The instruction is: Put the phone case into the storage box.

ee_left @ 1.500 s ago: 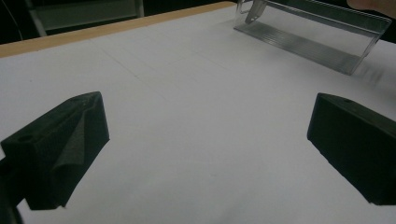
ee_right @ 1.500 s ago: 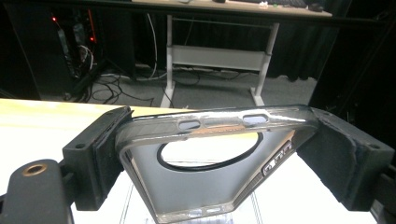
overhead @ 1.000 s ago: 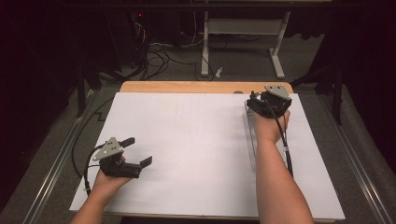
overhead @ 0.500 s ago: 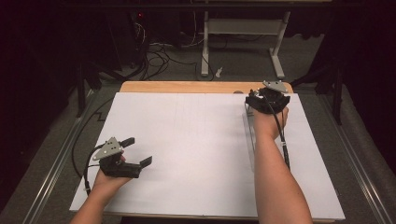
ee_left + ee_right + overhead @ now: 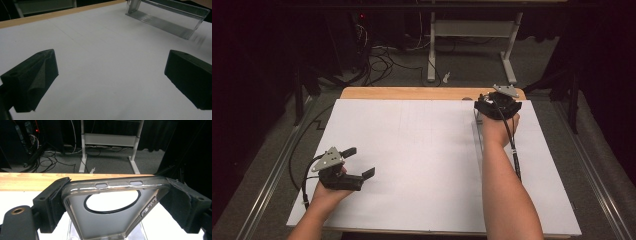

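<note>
Clear phone case clamped at the far right of the table

Your left tongs [image 5: 357, 161] rest wide apart and empty over the white sheet [image 5: 422, 165] at the near left of the table [image 5: 412, 93]. Well apart, at the far right edge, your right tongs [image 5: 115, 195] have just been opening slightly, yet their pads are pressed on both ends of the clear phone case [image 5: 112, 207], which stands tilted over a transparent stand [image 5: 167, 18].

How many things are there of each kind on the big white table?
Black tools: 2, the left tool and the right tool
Clear phone case: 1, between the right tool's jaws
Clear plastic stand: 1
Total: 4
</note>
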Tool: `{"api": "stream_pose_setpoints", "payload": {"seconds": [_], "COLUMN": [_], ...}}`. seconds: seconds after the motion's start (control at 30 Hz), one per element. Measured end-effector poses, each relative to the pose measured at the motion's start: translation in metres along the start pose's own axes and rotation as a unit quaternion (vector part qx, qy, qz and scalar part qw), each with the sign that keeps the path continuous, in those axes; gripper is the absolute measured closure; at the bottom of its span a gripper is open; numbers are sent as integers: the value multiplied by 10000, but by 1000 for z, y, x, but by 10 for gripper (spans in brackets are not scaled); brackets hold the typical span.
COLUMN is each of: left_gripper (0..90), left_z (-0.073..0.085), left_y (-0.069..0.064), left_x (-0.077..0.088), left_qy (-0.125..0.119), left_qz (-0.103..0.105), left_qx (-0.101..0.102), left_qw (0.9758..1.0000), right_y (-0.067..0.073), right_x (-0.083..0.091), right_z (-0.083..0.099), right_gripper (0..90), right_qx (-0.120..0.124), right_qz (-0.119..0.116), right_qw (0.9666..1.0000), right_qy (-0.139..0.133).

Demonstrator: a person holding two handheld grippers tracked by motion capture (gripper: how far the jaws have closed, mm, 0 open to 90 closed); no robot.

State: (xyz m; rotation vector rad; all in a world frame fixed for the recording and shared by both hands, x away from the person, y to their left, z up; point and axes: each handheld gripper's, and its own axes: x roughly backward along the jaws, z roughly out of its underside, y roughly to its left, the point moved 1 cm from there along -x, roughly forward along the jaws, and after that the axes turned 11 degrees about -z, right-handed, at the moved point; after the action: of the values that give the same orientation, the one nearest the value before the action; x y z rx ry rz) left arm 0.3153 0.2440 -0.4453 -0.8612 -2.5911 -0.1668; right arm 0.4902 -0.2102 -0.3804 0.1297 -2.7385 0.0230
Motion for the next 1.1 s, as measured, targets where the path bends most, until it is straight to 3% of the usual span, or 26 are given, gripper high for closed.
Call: {"api": "stream_pose_setpoints", "payload": {"seconds": [0.63, 1.1], "left_gripper": [2, 2], "left_z": [1, 1], "left_y": [0, 1], "left_x": [-1, -1], "left_qy": [39, 38], "left_qz": [8, 16], "left_qx": [7, 9], "left_qw": [10000, 10000], "right_y": [1, -1], "right_x": [-7, -9], "right_z": [0, -1], "right_gripper": [128, 125], "right_qx": [78, 144], "right_qz": [25, -99], "right_qw": [9999, 9997], "right_qy": [-136, -158]}}
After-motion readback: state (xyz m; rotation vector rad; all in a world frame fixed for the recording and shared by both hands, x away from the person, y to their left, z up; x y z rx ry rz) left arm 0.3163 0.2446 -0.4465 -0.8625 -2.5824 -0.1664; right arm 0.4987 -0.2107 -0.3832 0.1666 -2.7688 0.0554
